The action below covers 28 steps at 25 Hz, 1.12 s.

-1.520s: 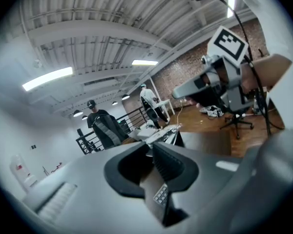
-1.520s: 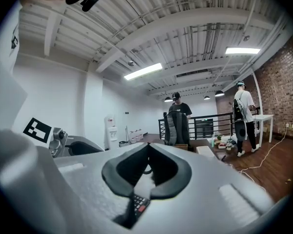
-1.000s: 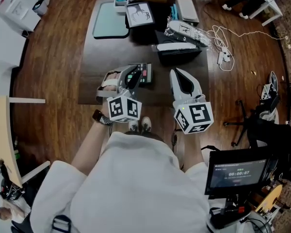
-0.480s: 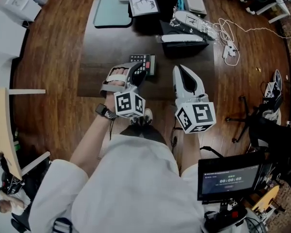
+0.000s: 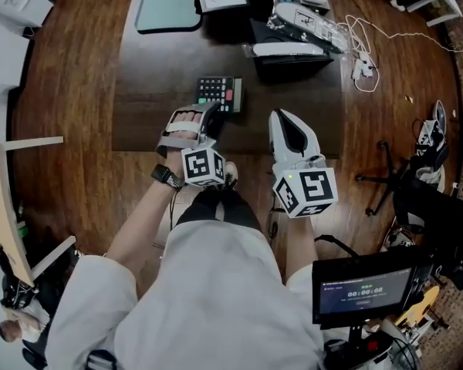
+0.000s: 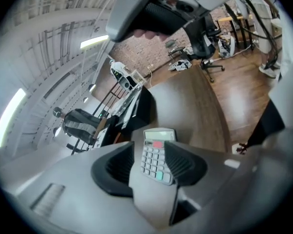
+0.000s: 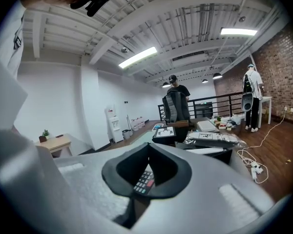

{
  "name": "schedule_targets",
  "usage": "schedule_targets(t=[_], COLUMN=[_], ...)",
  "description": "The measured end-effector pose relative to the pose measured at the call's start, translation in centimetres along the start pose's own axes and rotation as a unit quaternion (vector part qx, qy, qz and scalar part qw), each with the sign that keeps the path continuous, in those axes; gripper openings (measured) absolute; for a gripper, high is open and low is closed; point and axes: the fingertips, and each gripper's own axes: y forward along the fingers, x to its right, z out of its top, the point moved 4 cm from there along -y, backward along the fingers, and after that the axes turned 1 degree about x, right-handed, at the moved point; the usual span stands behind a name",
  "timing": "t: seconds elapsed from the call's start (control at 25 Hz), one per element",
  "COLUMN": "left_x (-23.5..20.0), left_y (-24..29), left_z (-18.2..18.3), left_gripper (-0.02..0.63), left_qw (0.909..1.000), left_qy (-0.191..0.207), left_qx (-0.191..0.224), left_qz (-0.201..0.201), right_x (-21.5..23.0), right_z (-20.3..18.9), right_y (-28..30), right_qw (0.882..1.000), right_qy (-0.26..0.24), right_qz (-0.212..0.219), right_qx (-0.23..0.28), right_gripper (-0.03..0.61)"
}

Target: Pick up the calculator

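Note:
The calculator (image 5: pixel 220 93), dark with grey, red and green keys, lies flat on the dark table (image 5: pixel 154 68) near its front edge. My left gripper (image 5: pixel 211 116) sits just short of it, pointing down at it. In the left gripper view the calculator (image 6: pixel 157 155) shows in the gap between the two dark pads (image 6: pixel 118 167), which do not touch it. The left gripper (image 6: pixel 149 147) is open, and its jaws have just been opening. My right gripper (image 5: pixel 282 118) hangs to the calculator's right, shut and empty. Below the right gripper's (image 7: pixel 147 147) meeting tips a part of the calculator (image 7: pixel 144 181) shows.
A black box with white packaged items (image 5: pixel 289 52) stands behind the calculator to the right. A teal mat (image 5: pixel 170 6) lies at the table's back. White cables (image 5: pixel 363 60) trail on the wooden floor at right, near a black stand (image 5: pixel 386 183). A person (image 7: pixel 176 104) stands beyond the table.
Both grippers have sunk toward the table's front edge. The left jaws have spread wider. The calculator, earlier partly covered by the left gripper, now lies in full view beyond its tips.

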Motion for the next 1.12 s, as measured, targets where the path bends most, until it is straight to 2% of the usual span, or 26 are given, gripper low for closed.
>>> schedule_targets(t=[0.24,0.72,1.12], left_x=[1.6,4.9,6.0], left_y=[1.3,3.6,4.9], left_z=[-0.7,-3.3,-3.9], left_gripper=[0.216,0.221,0.215], left_qw=[0.9994,0.9984,0.9974], left_qy=[0.015,0.037,0.046], left_qx=[-0.006,-0.042,-0.05], left_qz=[0.029,0.01,0.024], right_x=[0.1,-0.7,-0.5], right_z=[-1.8,-4.1,-6.0], right_y=[0.7,1.3,1.5], right_qw=[1.0,0.999,0.998], right_qy=[0.013,0.03,0.044], right_qz=[0.002,0.018,0.013], right_qx=[-0.016,-0.033,-0.048], right_gripper=[0.002,0.002,0.002])
